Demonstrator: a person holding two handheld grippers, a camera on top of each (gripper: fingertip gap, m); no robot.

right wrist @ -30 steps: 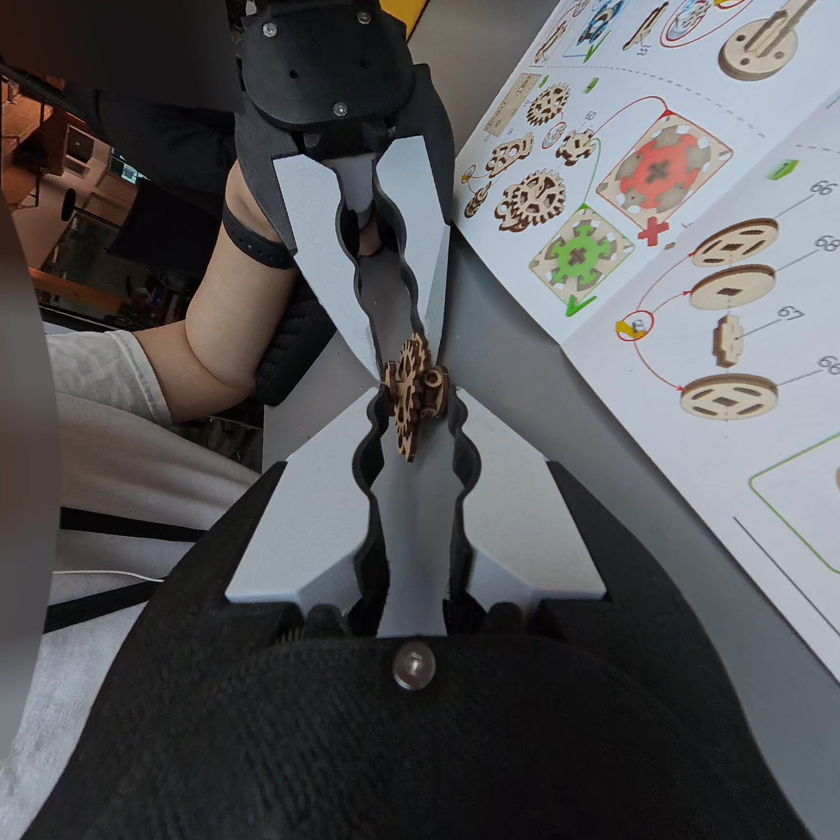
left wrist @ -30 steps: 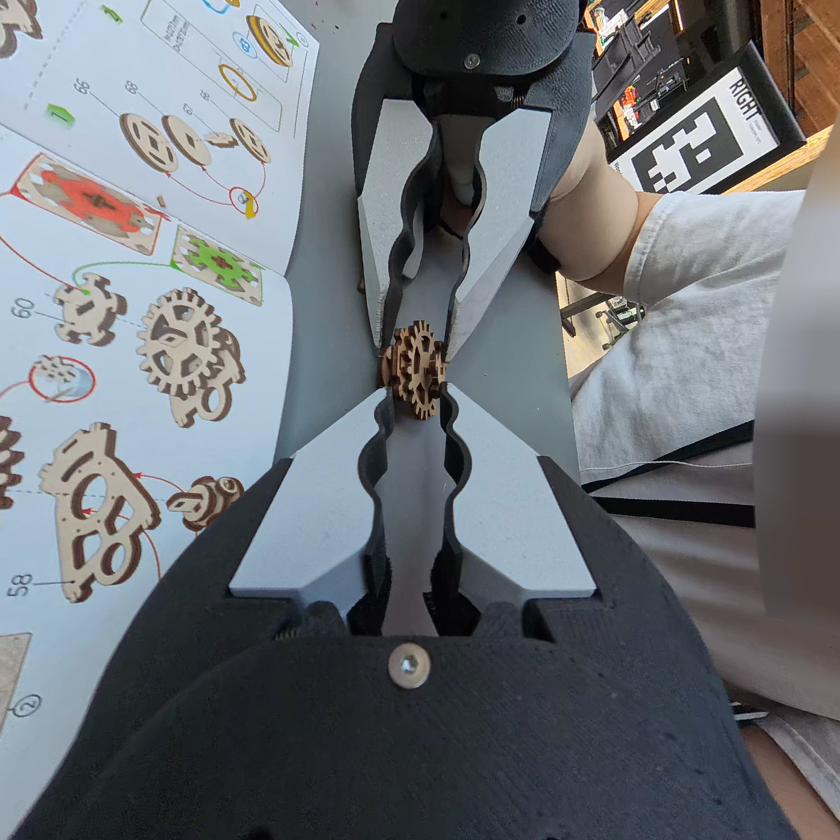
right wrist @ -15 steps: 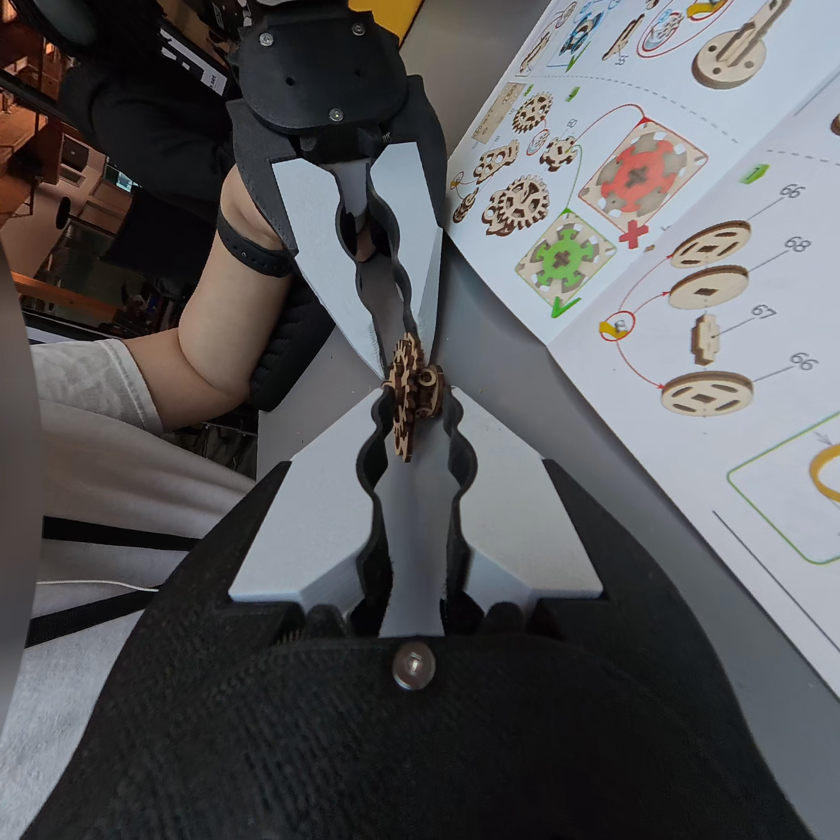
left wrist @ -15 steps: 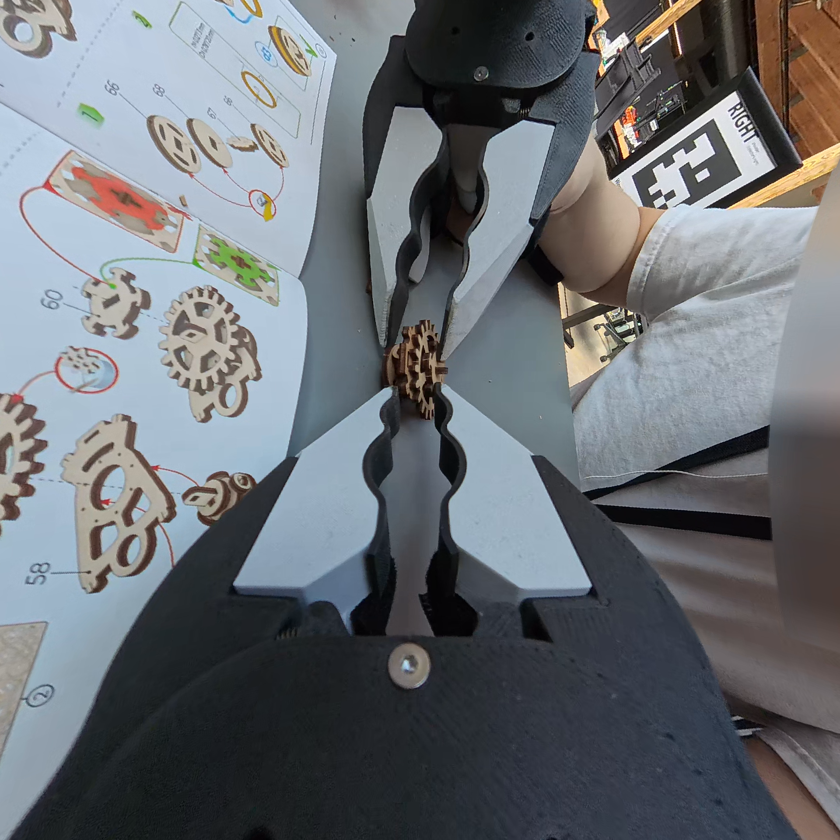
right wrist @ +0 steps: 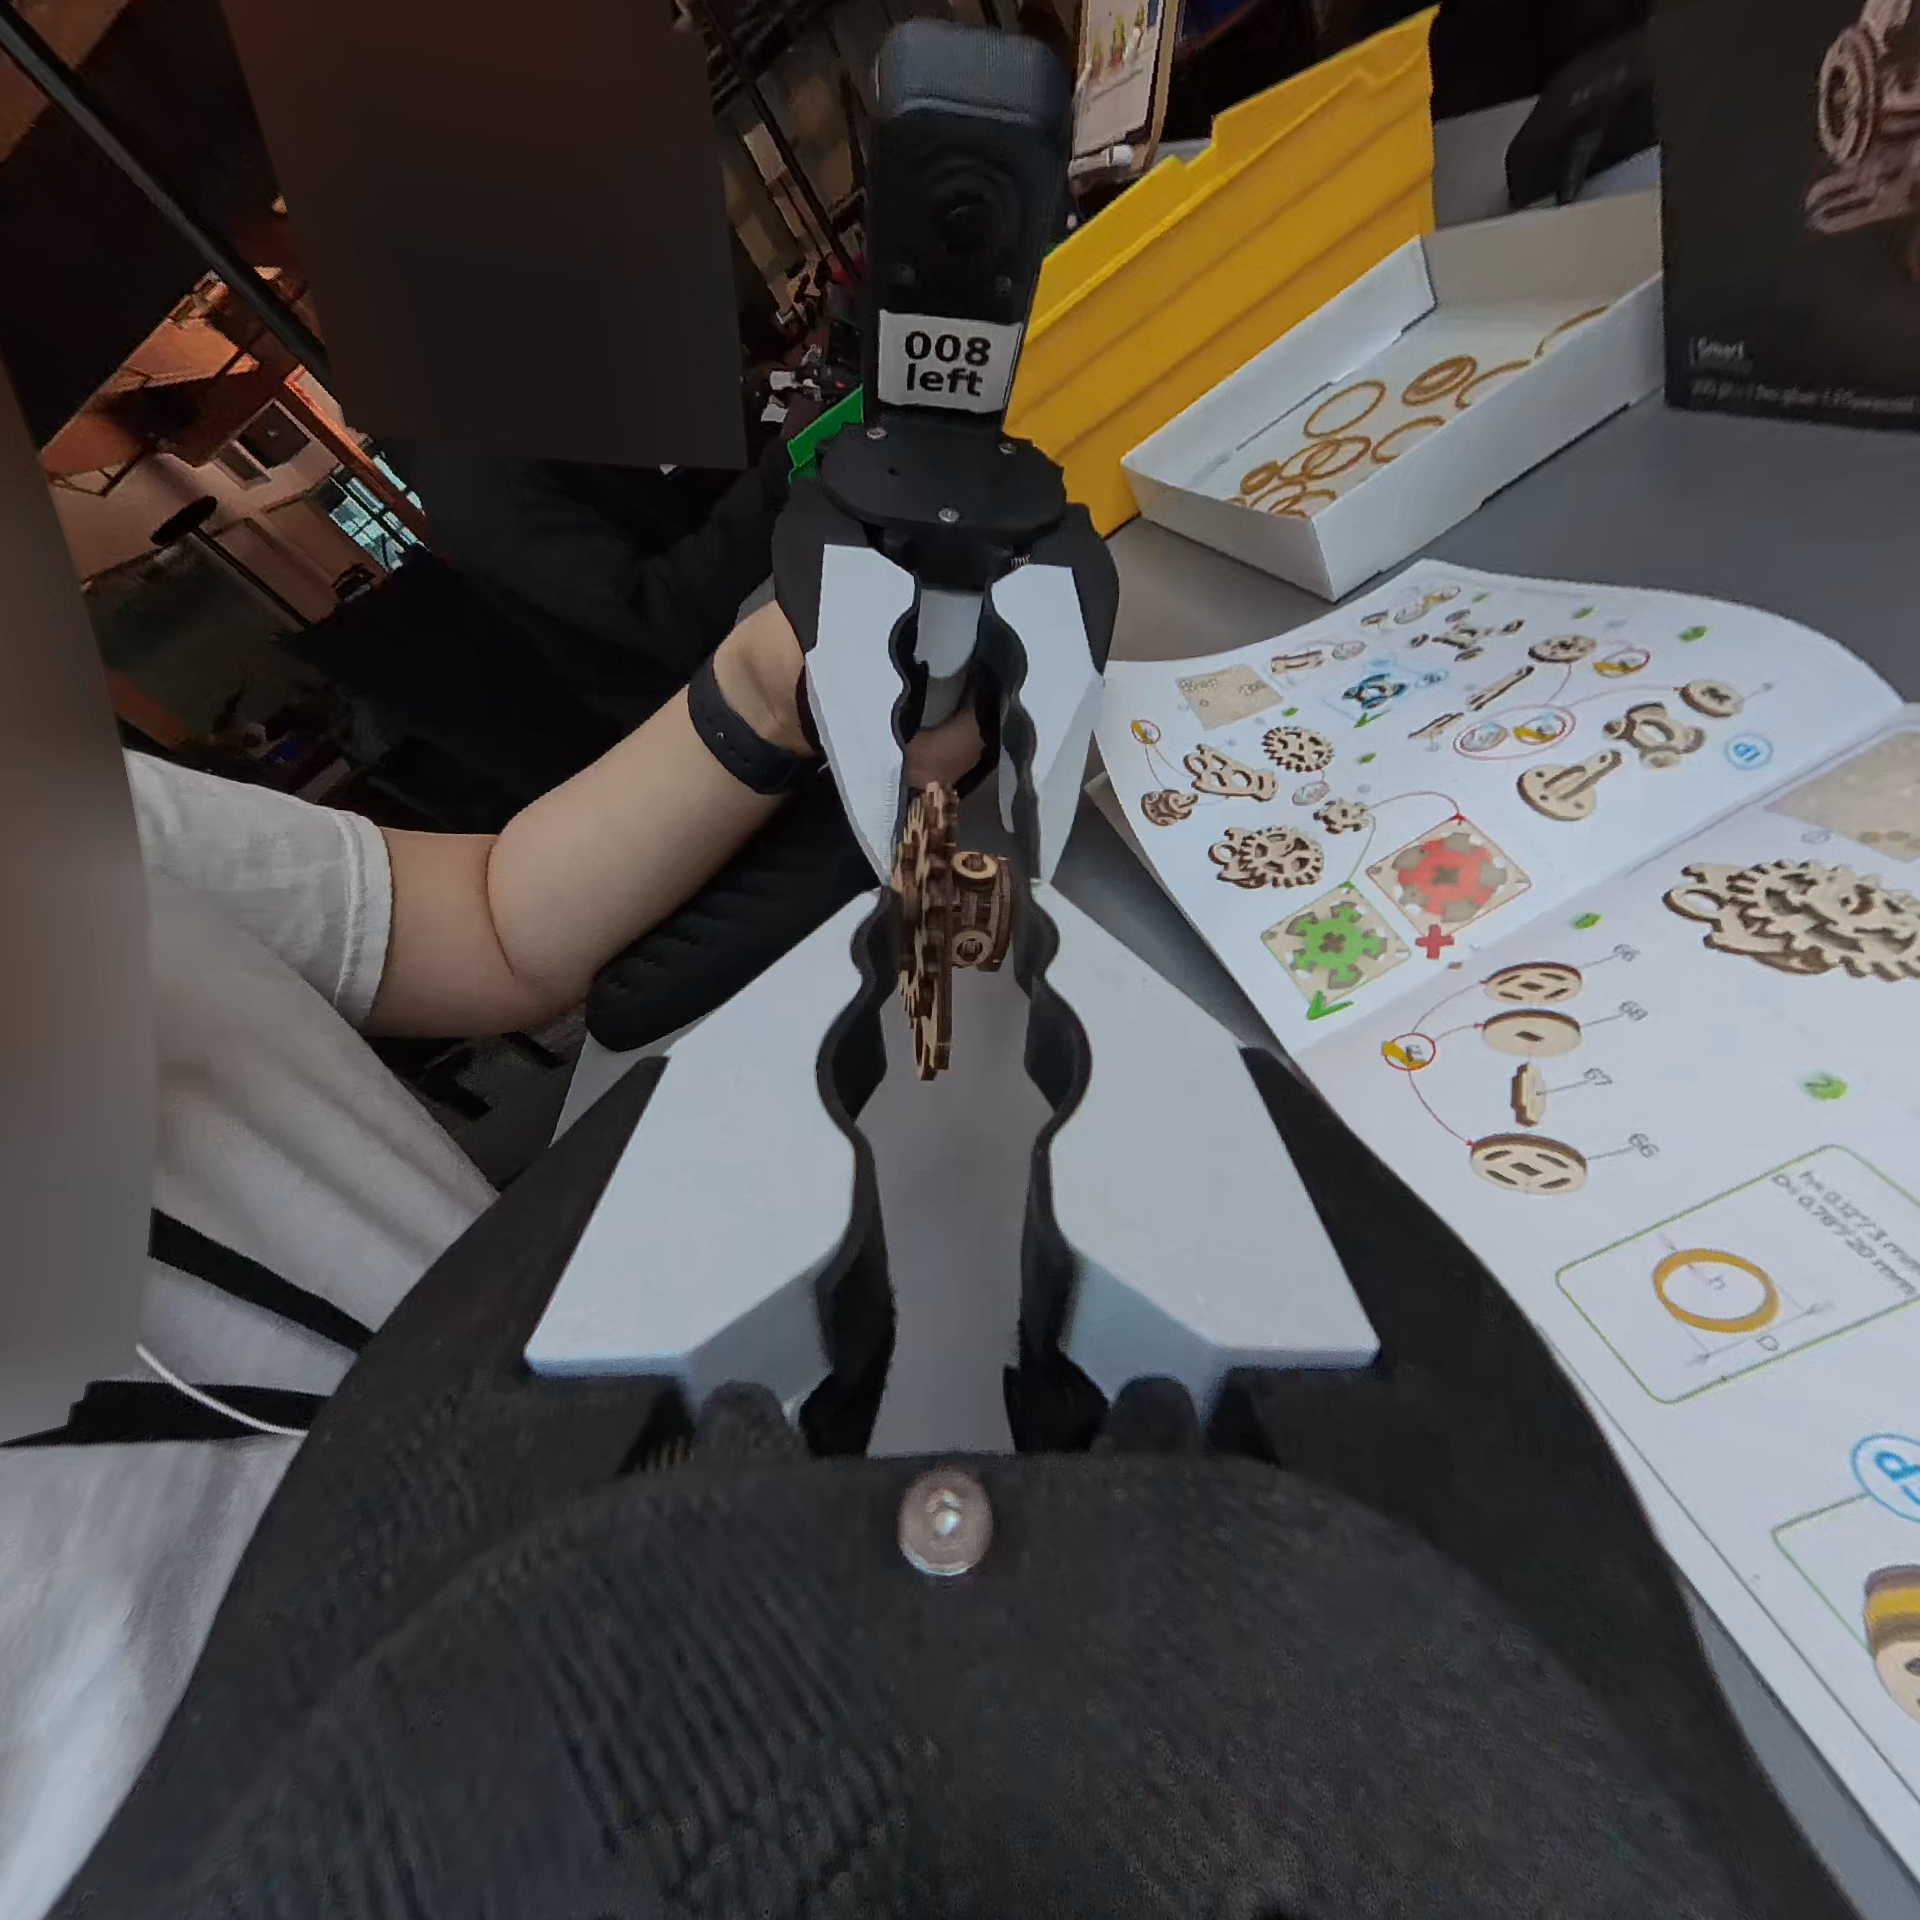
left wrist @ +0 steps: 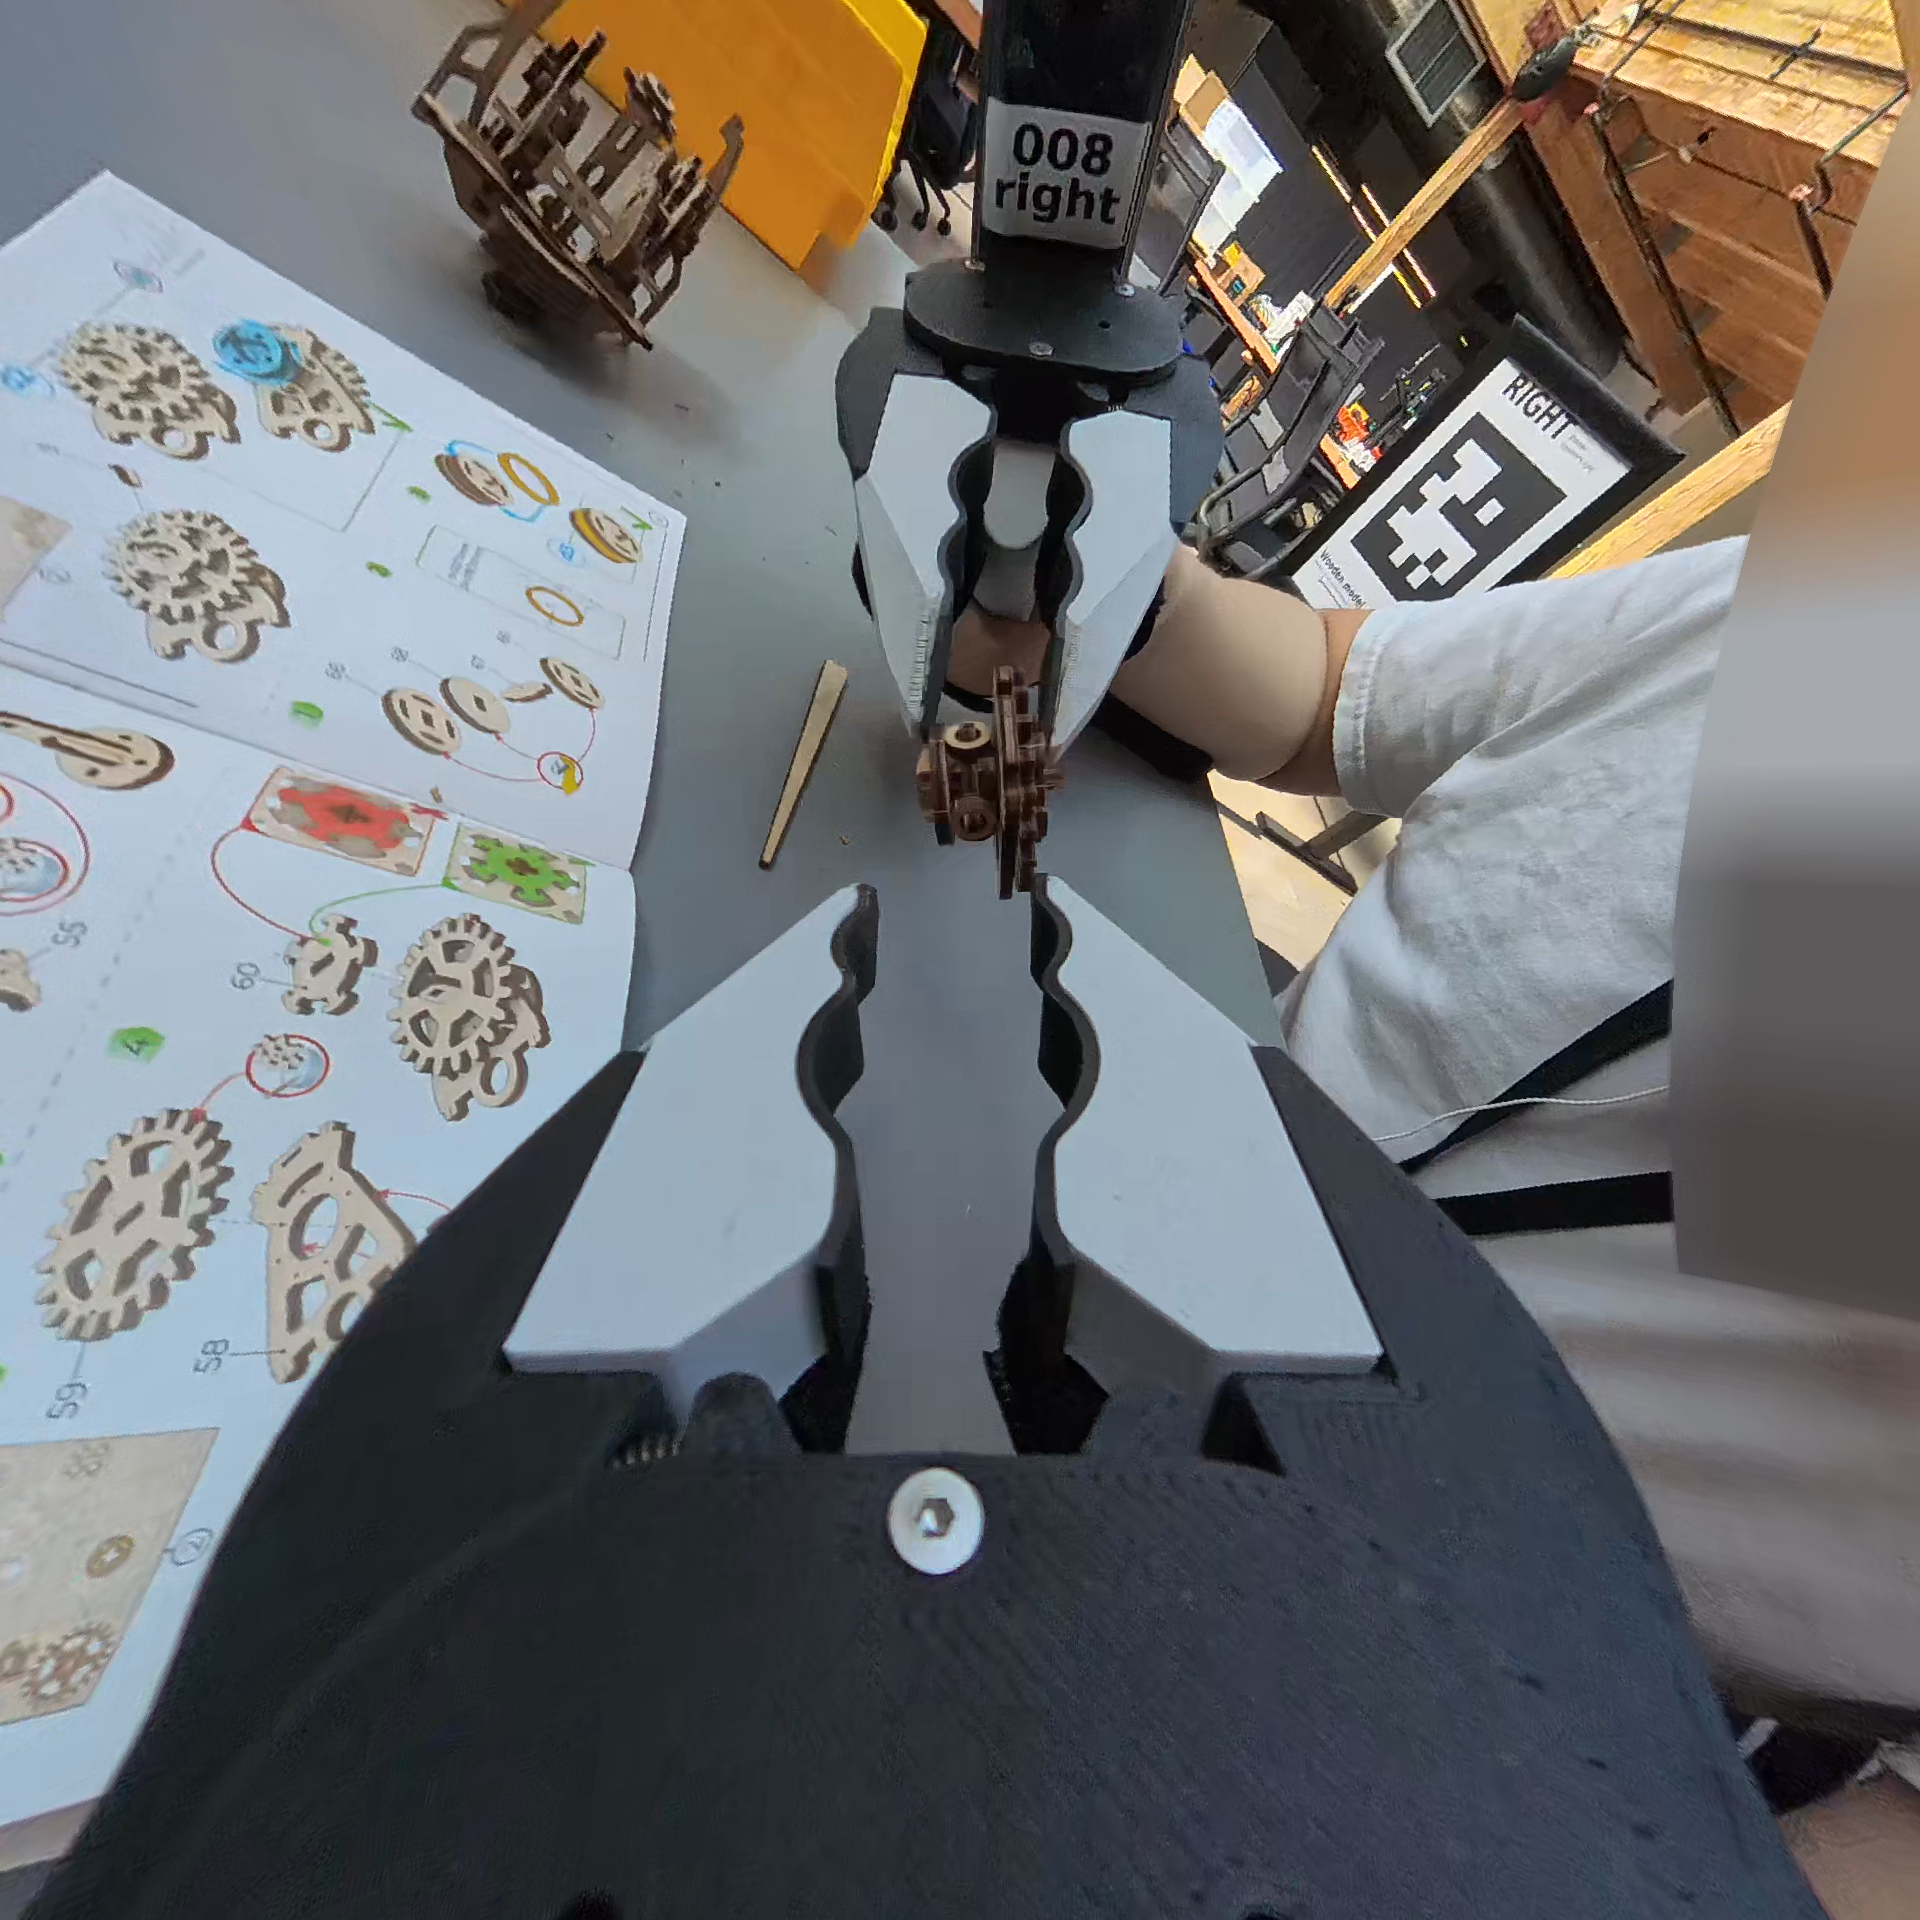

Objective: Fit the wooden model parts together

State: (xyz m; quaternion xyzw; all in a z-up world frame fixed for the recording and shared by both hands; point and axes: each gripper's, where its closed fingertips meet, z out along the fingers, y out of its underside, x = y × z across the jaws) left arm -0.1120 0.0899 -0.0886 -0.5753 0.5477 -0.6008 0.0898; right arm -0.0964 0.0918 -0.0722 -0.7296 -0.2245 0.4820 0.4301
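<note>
A small wooden gear assembly (left wrist: 987,779), a toothed disc with a stubby hub on its side, hangs above the grey table (left wrist: 748,499). My right gripper (right wrist: 961,909) is shut on it (right wrist: 951,914), with the disc edge-on between its jaws. In the left wrist view the right gripper (left wrist: 992,732) comes in from the far side. My left gripper (left wrist: 951,894) is open, its tips just below the disc's lower edge, which is near the right fingertip (left wrist: 1049,904). It faces the right gripper, and its tips (right wrist: 961,868) straddle the disc's top.
An open instruction booklet (left wrist: 312,727) lies on the left of the table and also shows in the right wrist view (right wrist: 1558,935). A thin wooden stick (left wrist: 805,764) lies beside it. A part-built wooden model (left wrist: 577,197), a yellow bin (left wrist: 790,114), a white tray of wooden rings (right wrist: 1351,447) and a dark box (right wrist: 1787,208) stand farther back. The tips of both grippers are at nearly the same place. Both grippers' tips are roughly 25 cm from the part-built wooden model (left wrist: 577,197).
My left gripper has opened, let go of the gear assembly and drawn back a little. Both grippers have tilted up, so more of the far table shows. The right gripper keeps its hold.
</note>
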